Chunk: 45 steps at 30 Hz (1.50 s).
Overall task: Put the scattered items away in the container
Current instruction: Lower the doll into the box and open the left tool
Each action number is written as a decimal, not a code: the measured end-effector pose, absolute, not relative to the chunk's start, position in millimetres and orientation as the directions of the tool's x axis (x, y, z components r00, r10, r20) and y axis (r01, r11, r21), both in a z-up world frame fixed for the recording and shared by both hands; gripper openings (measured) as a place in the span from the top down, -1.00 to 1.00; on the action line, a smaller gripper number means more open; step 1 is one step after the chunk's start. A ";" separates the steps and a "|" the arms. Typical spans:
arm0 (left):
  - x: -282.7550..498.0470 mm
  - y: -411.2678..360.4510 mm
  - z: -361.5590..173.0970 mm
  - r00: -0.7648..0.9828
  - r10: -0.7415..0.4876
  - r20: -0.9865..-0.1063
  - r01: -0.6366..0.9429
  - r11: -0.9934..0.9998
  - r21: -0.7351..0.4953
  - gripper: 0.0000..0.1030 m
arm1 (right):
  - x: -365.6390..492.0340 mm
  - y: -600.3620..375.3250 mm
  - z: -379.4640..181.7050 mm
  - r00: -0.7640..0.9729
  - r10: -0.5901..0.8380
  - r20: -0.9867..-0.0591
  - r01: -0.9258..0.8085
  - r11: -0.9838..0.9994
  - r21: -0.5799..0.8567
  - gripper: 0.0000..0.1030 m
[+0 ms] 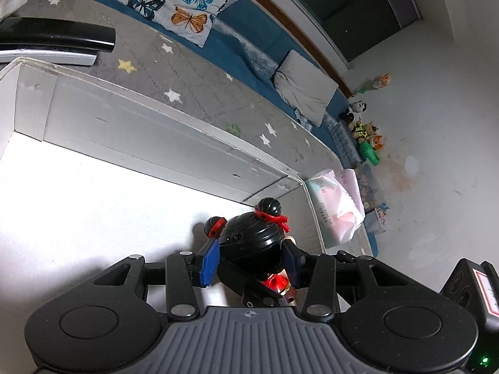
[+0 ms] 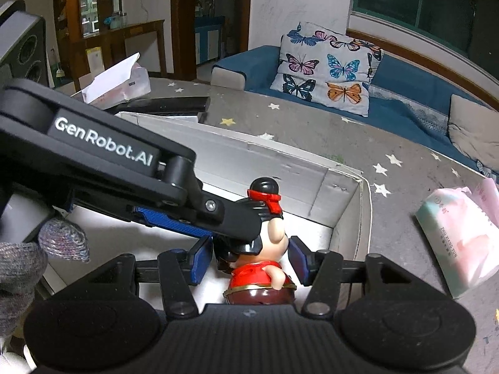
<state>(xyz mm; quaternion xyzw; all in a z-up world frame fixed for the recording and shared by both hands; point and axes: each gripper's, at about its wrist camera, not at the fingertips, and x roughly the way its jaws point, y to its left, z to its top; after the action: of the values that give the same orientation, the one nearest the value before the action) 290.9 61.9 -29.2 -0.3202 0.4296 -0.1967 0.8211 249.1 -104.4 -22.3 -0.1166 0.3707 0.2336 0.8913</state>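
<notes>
The doll figurine (image 2: 259,249) (black hair buns, red top) stands inside the white box (image 2: 346,205). The left gripper (image 1: 249,261) clamps its head; the right gripper (image 2: 249,260) brackets its body, pads just apart from it.

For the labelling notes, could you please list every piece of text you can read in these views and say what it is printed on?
"GenRobot.AI": white letters on the black arm of the left tool, seen from the right wrist.
"ZHU XIANG YUN", roughly: small print on the pastel tissue pack; hard to be sure.
Red-bordered label at the right edge of the left wrist view: too blurred to read.
Paper sign on the wooden cabinet: too small.
</notes>
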 end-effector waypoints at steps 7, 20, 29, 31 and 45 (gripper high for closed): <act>290.7 60.7 -26.7 0.553 -0.598 -0.580 0.056 0.722 -0.690 0.11 | 249.5 -108.5 -21.7 0.616 0.344 -0.709 -0.503 0.864 -0.017 -0.14; 276.9 54.3 -10.4 0.584 -0.571 -0.577 0.091 0.752 -0.652 0.11 | 239.0 -121.0 -7.0 0.648 0.367 -0.668 -0.494 0.869 -0.002 -0.23; 246.0 50.9 7.2 0.616 -0.547 -0.567 0.126 0.779 -0.614 0.11 | 212.2 -130.3 12.4 0.675 0.401 -0.620 -0.508 0.862 0.005 -0.23; 235.9 50.2 12.4 0.627 -0.539 -0.562 0.136 0.786 -0.603 0.11 | 203.9 -132.4 16.4 0.679 0.408 -0.610 -0.513 0.859 0.004 -0.24; 149.3 43.2 35.1 0.684 -0.501 -0.531 0.199 0.828 -0.524 0.11 | 118.5 -149.6 35.3 0.689 0.478 -0.546 -0.568 0.823 0.004 -0.25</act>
<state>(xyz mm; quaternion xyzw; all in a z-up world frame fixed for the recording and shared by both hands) 149.3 43.2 35.1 -0.2180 0.3459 -0.1964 0.8912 118.5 -149.6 35.3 -0.0830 0.2722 0.2857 0.9151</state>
